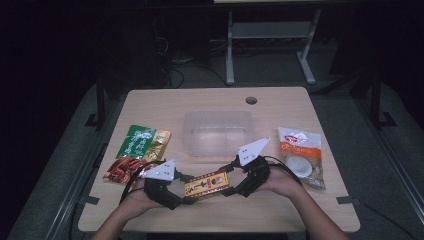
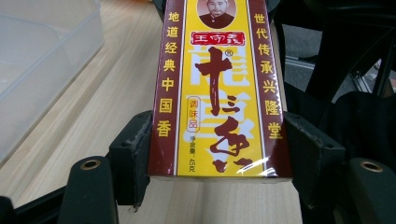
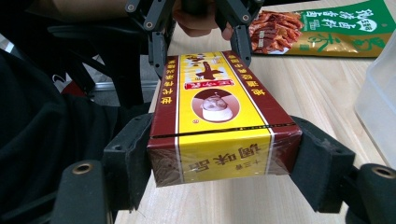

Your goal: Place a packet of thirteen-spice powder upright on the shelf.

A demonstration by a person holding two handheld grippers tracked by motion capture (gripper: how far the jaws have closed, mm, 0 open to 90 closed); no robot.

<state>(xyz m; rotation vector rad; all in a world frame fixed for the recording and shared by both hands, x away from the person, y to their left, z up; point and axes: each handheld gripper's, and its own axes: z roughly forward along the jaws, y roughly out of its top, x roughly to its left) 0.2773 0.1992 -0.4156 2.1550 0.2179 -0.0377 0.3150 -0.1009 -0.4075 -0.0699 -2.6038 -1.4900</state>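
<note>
Left claw (image 2: 212, 154) and right claw (image 3: 224, 158) each clamp one end of a glossy, film-wrapped rectangular box (image 1: 207, 183), seemingly just above the pale wood-grain surface (image 1: 280, 210).

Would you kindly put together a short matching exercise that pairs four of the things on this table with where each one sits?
Things:
1. yellow and maroon box
2. clear plastic container
3. green packet
4. white and orange bag

Places:
A. near the table's right edge
B. middle of the table, beyond both grippers
C. clamped at its ends between the left gripper and the right gripper
D. left part of the table, beside a red packet

Pairs: 1-C, 2-B, 3-D, 4-A
</note>
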